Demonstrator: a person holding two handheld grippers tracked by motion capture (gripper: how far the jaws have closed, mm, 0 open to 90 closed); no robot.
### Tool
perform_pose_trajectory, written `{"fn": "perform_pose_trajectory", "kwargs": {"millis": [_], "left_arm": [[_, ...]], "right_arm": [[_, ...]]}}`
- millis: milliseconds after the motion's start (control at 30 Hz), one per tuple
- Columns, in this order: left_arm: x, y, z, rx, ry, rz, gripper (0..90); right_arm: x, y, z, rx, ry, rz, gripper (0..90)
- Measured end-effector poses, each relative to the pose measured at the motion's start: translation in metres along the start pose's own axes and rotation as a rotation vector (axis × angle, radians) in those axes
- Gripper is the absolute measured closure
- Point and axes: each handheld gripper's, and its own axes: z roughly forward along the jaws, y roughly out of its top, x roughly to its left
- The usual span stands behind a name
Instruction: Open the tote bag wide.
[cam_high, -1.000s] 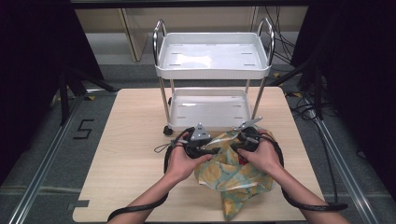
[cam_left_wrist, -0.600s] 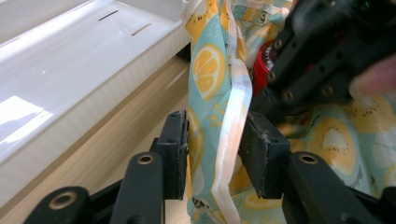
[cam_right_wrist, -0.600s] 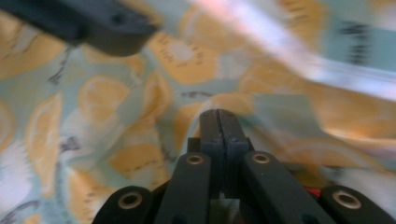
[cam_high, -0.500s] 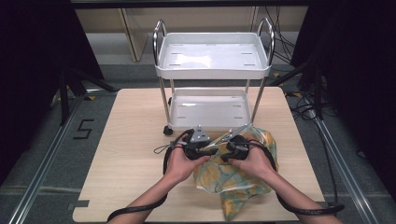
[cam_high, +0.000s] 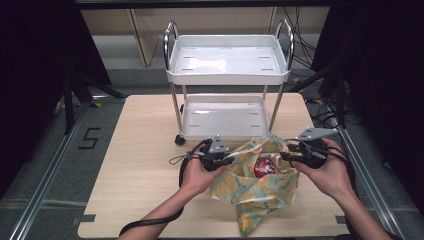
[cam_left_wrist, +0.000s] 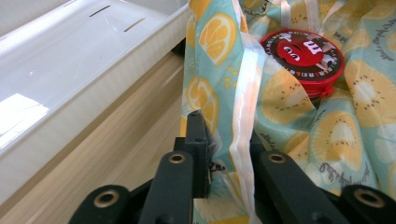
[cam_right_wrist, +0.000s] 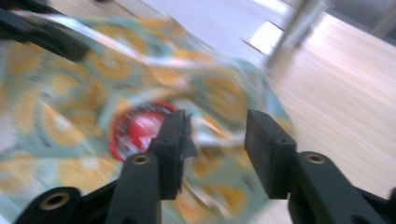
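Note:
A plastic bag (cam_high: 260, 192) printed with lemon and kiwi slices lies on the wooden table (cam_high: 140, 150), its mouth open. A round red tin (cam_high: 264, 167) sits inside it. My left gripper (cam_high: 229, 161) has just been closing, and its jaws pinch the bag's left rim (cam_left_wrist: 243, 93), with the tin (cam_left_wrist: 303, 56) beyond them. My right gripper (cam_high: 285, 156) hovers at the bag's right side. Its jaws have just been opening and stand apart with nothing between them in the blurred right gripper view (cam_right_wrist: 217, 126), above the bag (cam_right_wrist: 70, 79) and tin (cam_right_wrist: 140, 128).
A white two-tier cart (cam_high: 230, 79) stands on the table just behind the bag, its lower tray (cam_left_wrist: 70, 70) close to my left gripper. Bare tabletop stretches to the left and front. Black cables trail from both grippers.
My right gripper has let go of the bag's edge and swung to the right. The bag's mouth has spread open, showing the red tin. My left hand has stayed put.

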Motion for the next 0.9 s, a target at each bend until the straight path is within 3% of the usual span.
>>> {"fn": "perform_pose_trajectory", "kwargs": {"millis": [33,100,133,200,267,300,333,367,400,433,467,500,533,600,633,700,733,800,900], "left_arm": [[0.002,0.000,0.001,0.018,0.007,0.025,81.3],[0.003,0.000,0.003,0.032,0.009,0.036,82.8],[0.001,0.000,0.005,0.021,0.003,0.014,83.9],[0.004,0.000,0.006,0.043,0.009,0.038,85.6],[0.003,-0.001,0.010,0.040,0.003,0.005,87.6],[0.004,-0.002,0.011,0.048,0.003,0.005,88.4],[0.005,-0.003,0.012,0.053,0.004,0.001,88.9],[0.005,-0.004,0.013,0.059,0.004,-0.002,89.1],[0.009,-0.004,0.014,0.087,0.017,0.037,89.2],[0.008,-0.005,0.016,0.077,0.014,0.009,89.3],[0.009,-0.006,0.017,0.080,0.014,0.013,89.4],[0.011,-0.007,0.018,0.106,0.022,0.026,89.4],[0.010,-0.008,0.020,0.102,0.020,0.011,89.5],[0.012,-0.010,0.024,0.122,0.024,0.021,89.5],[0.013,-0.011,0.026,0.133,0.026,0.023,89.5],[0.013,-0.012,0.030,0.130,0.021,0.004,89.6],[0.013,-0.012,0.031,0.134,0.021,0.005,89.6],[0.014,-0.013,0.034,0.140,0.018,0.003,89.6],[0.014,-0.014,0.036,0.152,0.023,0.007,89.6]], "right_arm": [[-0.002,-0.003,-0.001,0.010,0.003,0.024,54.8],[-0.007,-0.013,0.004,0.029,0.009,0.029,53.1],[-0.008,-0.019,0.007,0.051,0.018,0.045,51.0],[-0.007,-0.024,0.012,0.079,0.023,0.087,50.5],[-0.014,-0.030,0.017,0.119,-0.014,0.047,52.2],[-0.014,-0.033,0.021,0.112,-0.027,0.052,55.7],[-0.015,-0.036,0.024,0.125,-0.014,0.074,64.7],[-0.014,-0.038,0.026,0.126,-0.011,0.089,67.6],[-0.016,-0.039,0.029,0.134,-0.031,0.066,70.5],[-0.018,-0.043,0.032,0.175,-0.023,0.051,75.6],[-0.022,-0.046,0.036,0.188,-0.019,0.014,80.9],[-0.022,-0.049,0.040,0.189,-0.024,0.029,82.0],[-0.019,-0.053,0.044,0.219,-0.024,0.072,83.3],[-0.022,-0.058,0.048,0.249,-0.012,0.091,85.9],[-0.023,-0.062,0.054,0.228,-0.029,0.087,86.6],[-0.025,-0.063,0.055,0.267,-0.012,0.119,87.9],[-0.028,-0.065,0.055,0.280,-0.010,0.081,88.6],[-0.027,-0.065,0.055,0.280,-0.015,0.069,88.8],[-0.023,-0.062,0.052,0.224,-0.026,0.081,86.9]]}}
